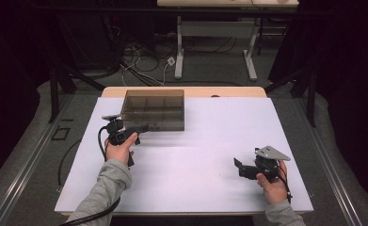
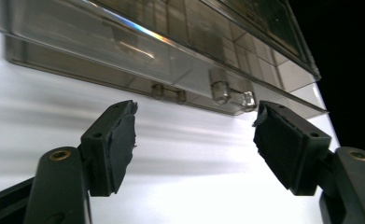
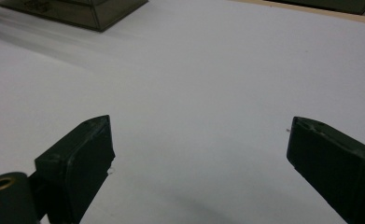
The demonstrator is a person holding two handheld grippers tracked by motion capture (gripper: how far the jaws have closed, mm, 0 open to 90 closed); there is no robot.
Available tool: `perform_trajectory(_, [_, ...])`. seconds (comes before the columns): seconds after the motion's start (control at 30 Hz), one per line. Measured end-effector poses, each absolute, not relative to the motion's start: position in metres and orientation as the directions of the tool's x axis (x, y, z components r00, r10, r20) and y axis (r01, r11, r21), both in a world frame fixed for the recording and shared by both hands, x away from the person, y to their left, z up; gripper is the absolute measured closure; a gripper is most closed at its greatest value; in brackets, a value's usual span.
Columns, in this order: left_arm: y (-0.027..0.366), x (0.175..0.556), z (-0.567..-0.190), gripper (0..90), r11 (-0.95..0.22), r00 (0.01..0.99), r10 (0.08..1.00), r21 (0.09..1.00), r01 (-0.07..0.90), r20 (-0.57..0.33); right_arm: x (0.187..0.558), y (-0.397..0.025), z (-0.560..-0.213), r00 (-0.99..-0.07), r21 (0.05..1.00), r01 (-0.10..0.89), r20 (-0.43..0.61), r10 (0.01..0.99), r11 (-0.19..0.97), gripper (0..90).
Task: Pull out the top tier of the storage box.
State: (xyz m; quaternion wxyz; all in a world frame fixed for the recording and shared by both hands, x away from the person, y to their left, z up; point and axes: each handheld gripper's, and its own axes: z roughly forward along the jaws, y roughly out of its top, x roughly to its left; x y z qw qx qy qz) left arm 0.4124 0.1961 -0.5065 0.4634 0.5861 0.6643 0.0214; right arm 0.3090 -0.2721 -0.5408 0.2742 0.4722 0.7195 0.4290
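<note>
We hold the left tool (image 1: 141, 128) with its jaws spread wide, empty, right at the near front edge of the smoky transparent compartment box (image 1: 154, 109); the box's two small latches (image 2: 227, 92) sit just ahead, between the jaws. Our right tool (image 1: 238, 167) hangs open too, gripping nothing, over bare white worktop (image 1: 205, 155), with the box well apart.

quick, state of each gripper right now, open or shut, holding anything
left gripper: open, holding nothing, jaws just short of the clear box's latch.
right gripper: open, holding nothing, over the white table.
</note>
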Motion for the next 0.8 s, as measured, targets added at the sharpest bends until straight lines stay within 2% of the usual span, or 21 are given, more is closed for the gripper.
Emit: perform_trajectory(0.8, [0.228, 0.414, -0.484, 25.4, 0.199, 0.151, 0.901, 0.696, 0.69, -0.407, 0.309, -0.271, -0.542, -0.406, 0.876, 0.443, 0.007, 0.914, 0.191, 6.6])
